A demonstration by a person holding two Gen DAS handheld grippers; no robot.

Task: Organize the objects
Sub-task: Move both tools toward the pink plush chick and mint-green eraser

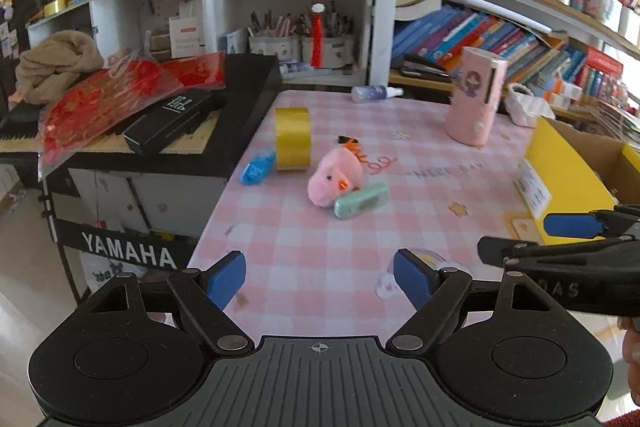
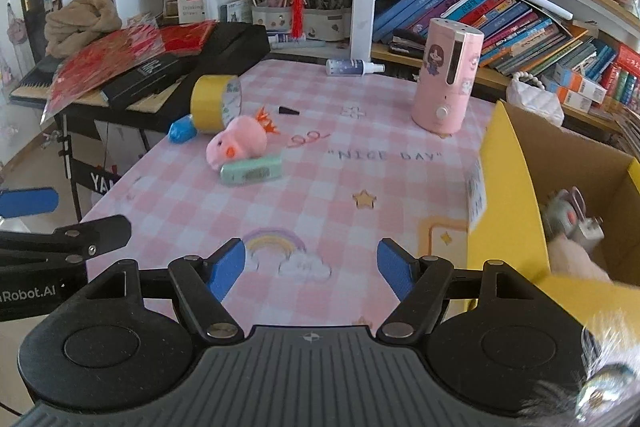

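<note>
I'm holding both claws apart w/ nothing between them: left claw (image 1: 319, 281) and right claw (image 2: 311, 269) hovering over the near table (image 2: 280, 211). Pink plush (image 2: 236, 146), mint case (image 2: 251, 170) and yellow tape (image 2: 214, 101) are lying mid-table, loose, prob. waiting for the yellow box (image 2: 512, 195) on the right.

home study room, crammed bookshelves (image 1: 500, 39), pen holders (image 1: 304, 45) in a white cubby, Yamaha keyboard (image 1: 132, 255) beside bench (image 1: 320, 247) with pink checked cloth, plush toy (image 2: 236, 145)
</note>
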